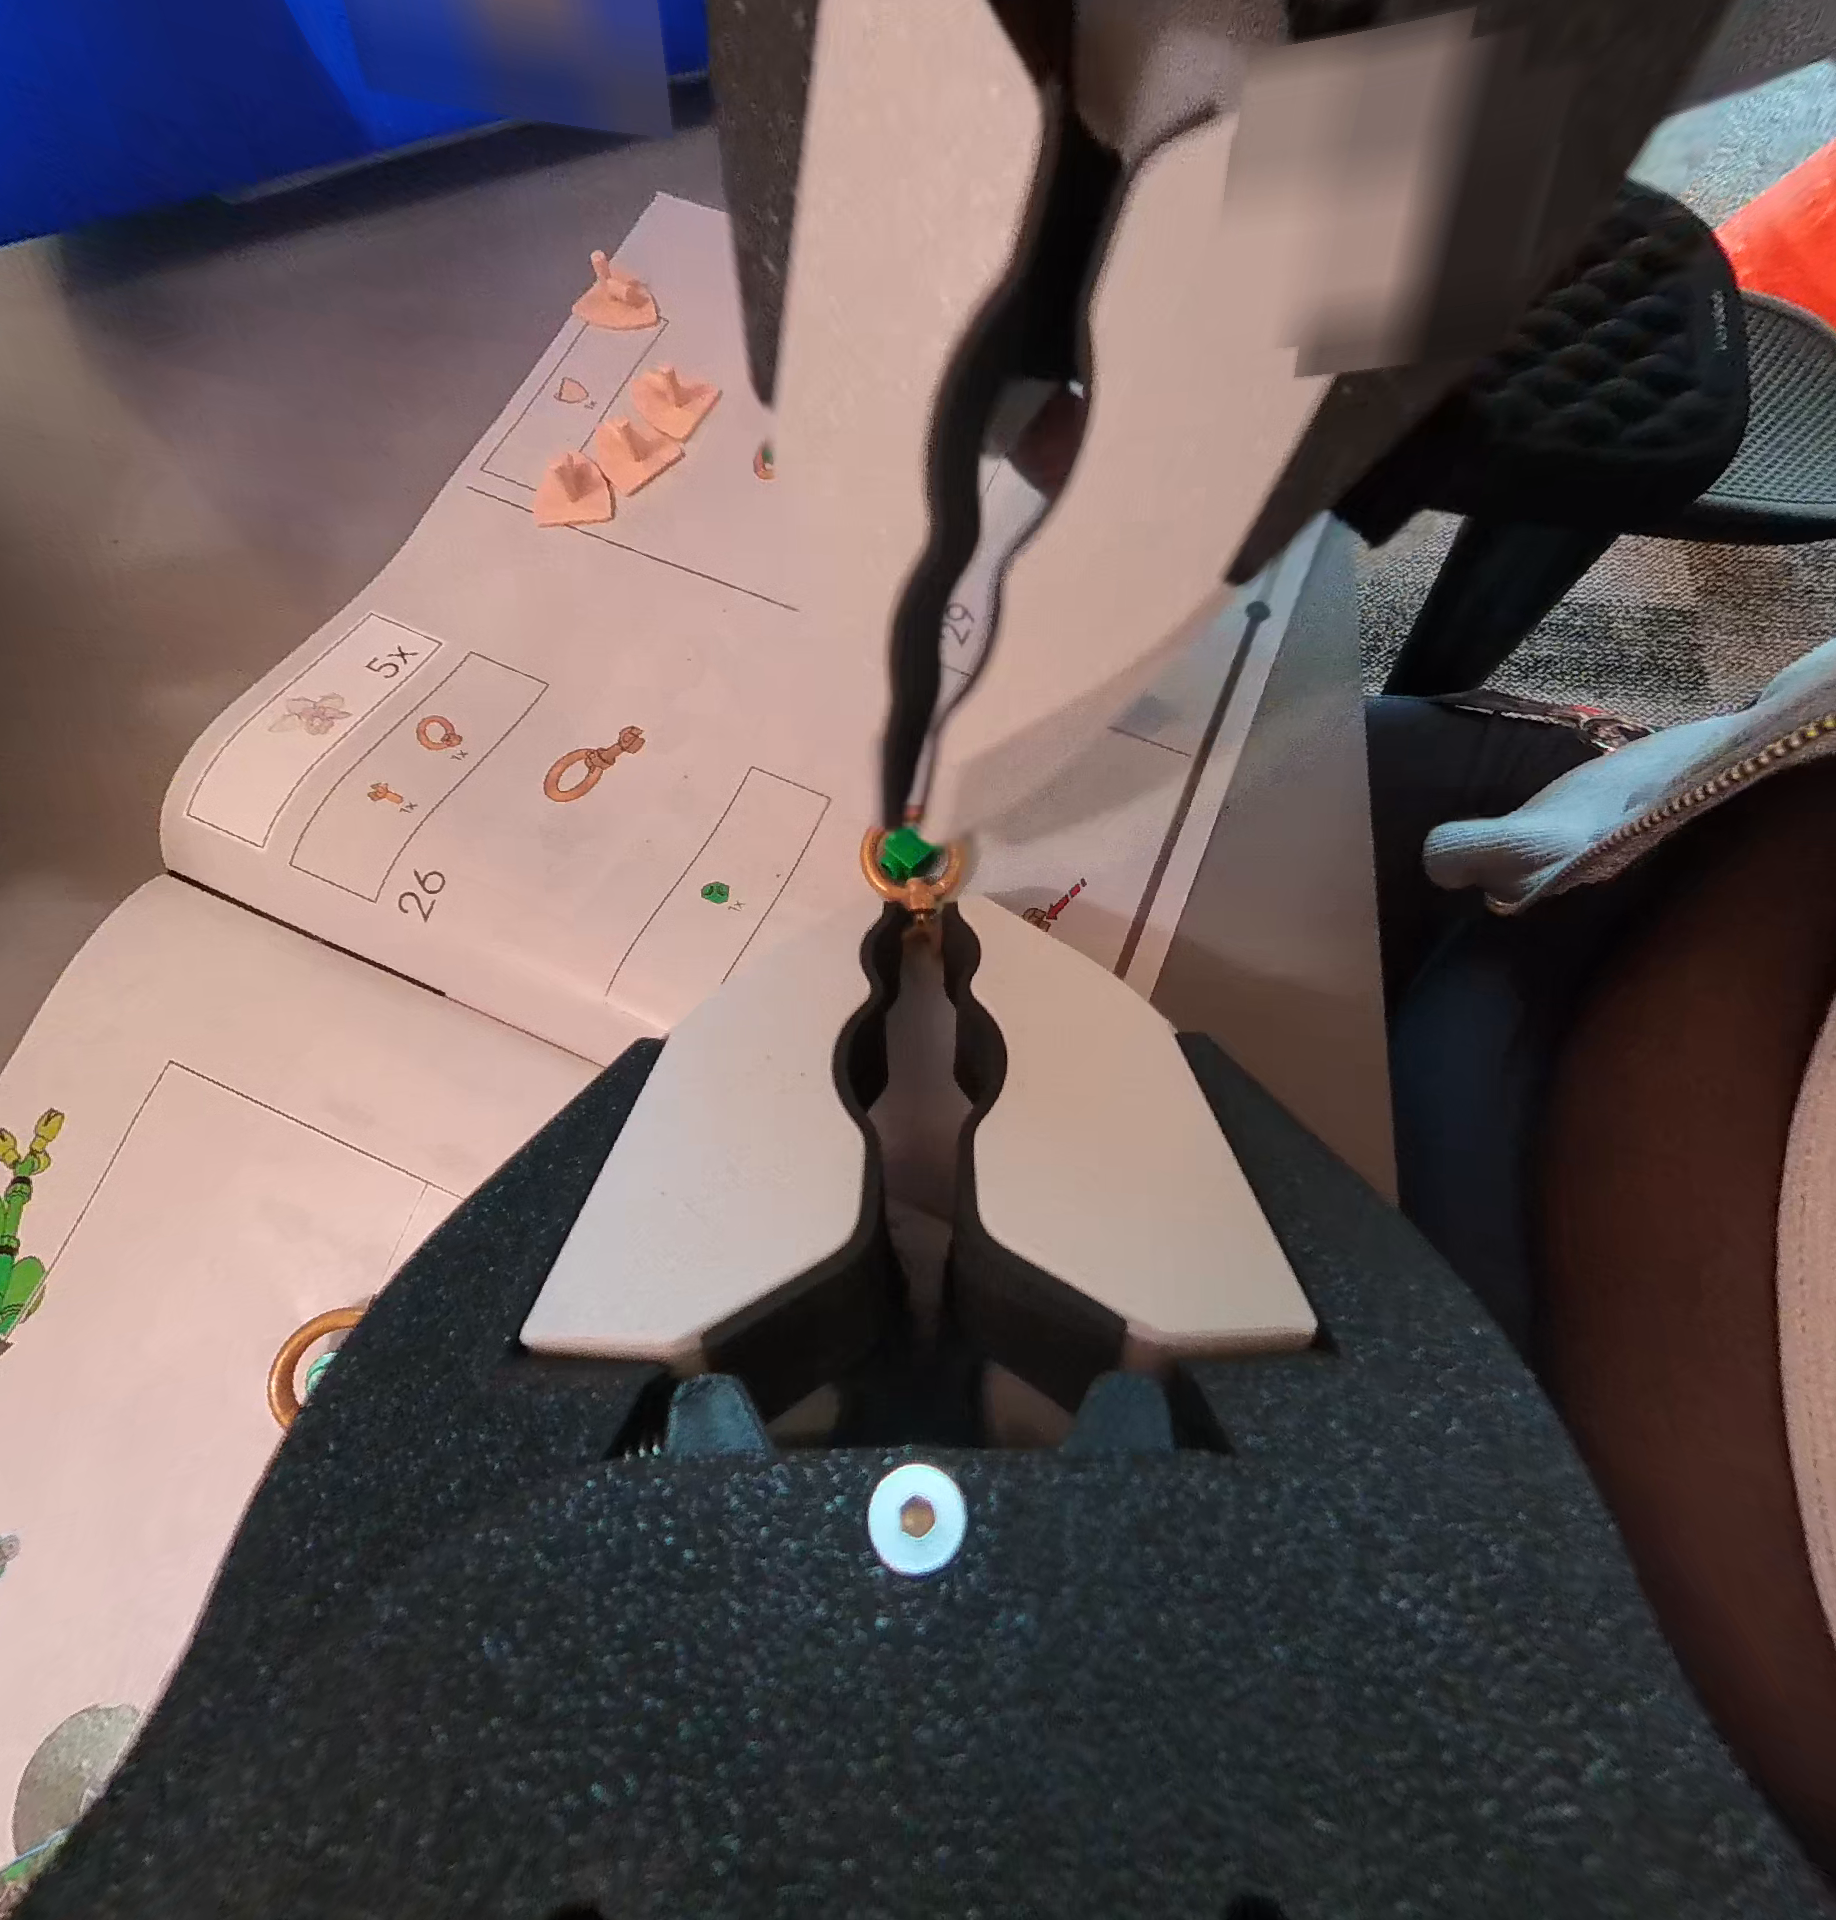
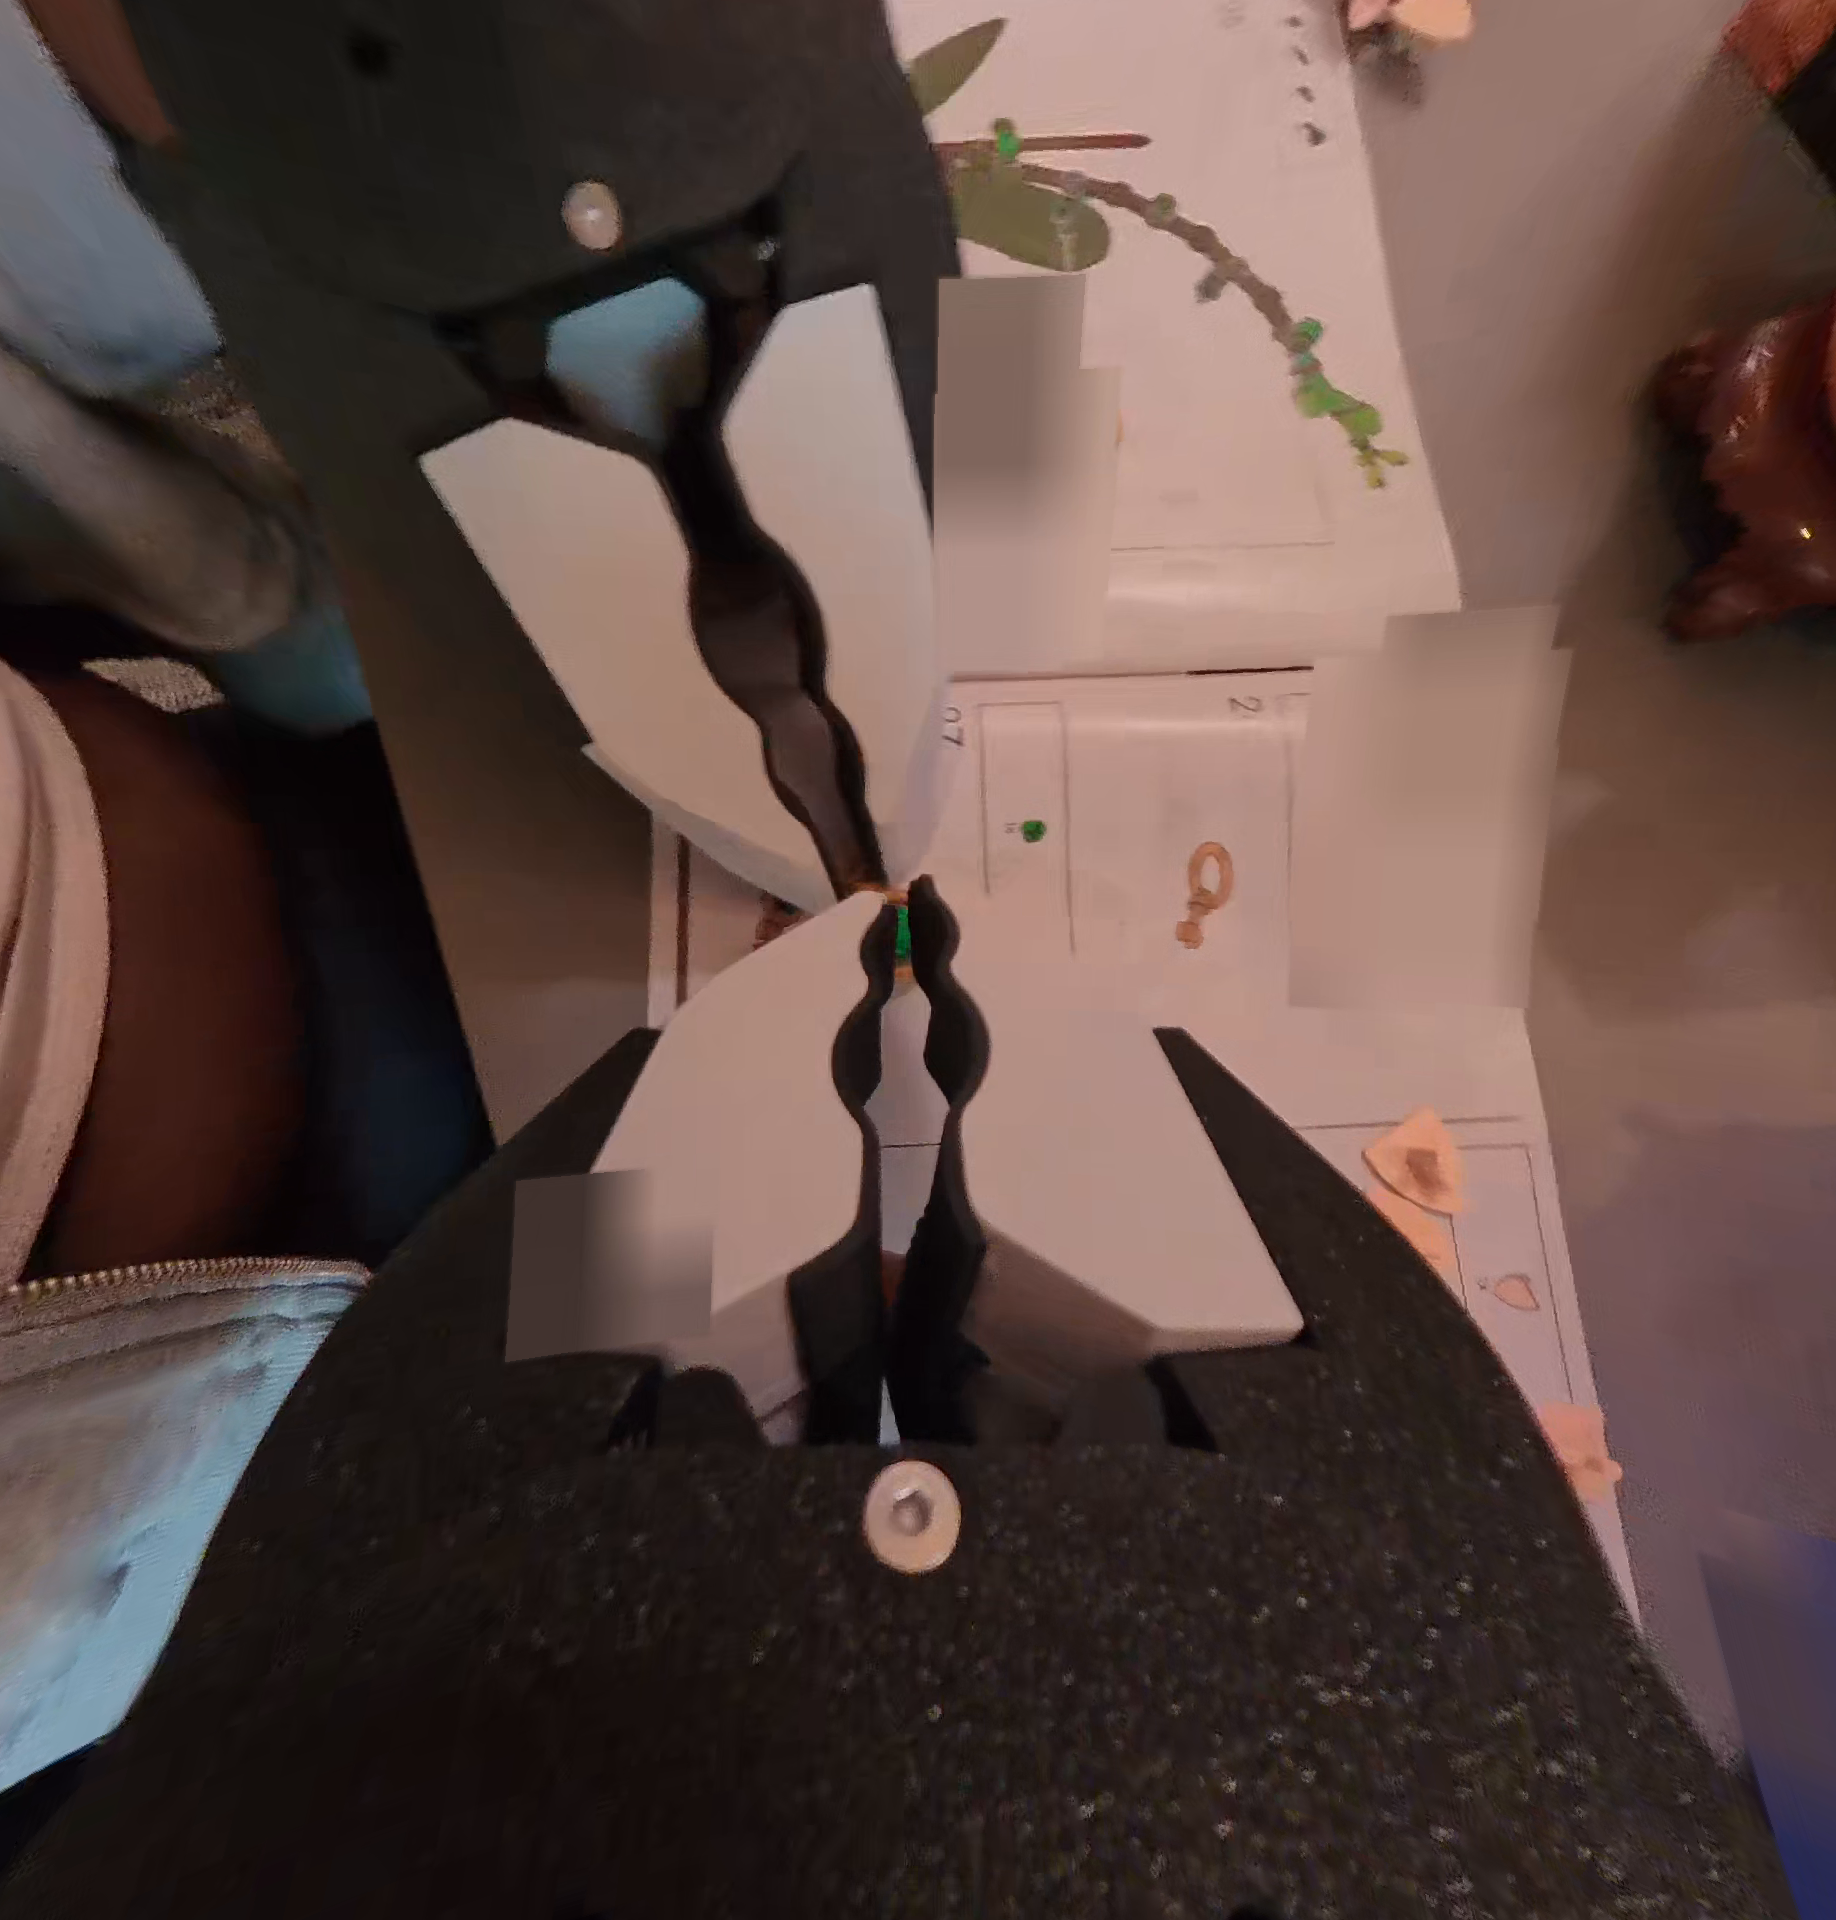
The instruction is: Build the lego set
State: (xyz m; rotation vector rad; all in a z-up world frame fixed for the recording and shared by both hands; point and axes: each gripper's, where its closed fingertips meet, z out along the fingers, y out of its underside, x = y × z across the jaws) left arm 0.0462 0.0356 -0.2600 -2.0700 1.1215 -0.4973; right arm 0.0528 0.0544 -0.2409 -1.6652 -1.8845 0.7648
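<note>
Gold ring (image 1: 912, 871) with a short stem sits at the centre of the left wrist view, pinched by its stem in the left tongs (image 1: 922, 920), whose fingers are pressed nearly together. From the top of that frame the right tongs (image 1: 919, 821) reach down, their tips closed on a small green stud (image 1: 912, 850) held inside the ring's loop. In the right wrist view the same meeting shows mid-frame: the right tongs (image 2: 898, 914) clamp the green stud (image 2: 901, 940), tip to tip with the left tongs (image 2: 860, 868).

Under both lies an open booklet (image 1: 394, 966) on the grey desk (image 1: 166, 436); it carries printed step numbers, part counts and drawings, left unquoted. Four pale pink petals (image 1: 623, 436) rest on its page at upper left. A second gold ring (image 1: 306, 1371) peeks out at lower left, beside the left tongs' black body. A blue bin (image 1: 166, 104) fills the top left corner.
</note>
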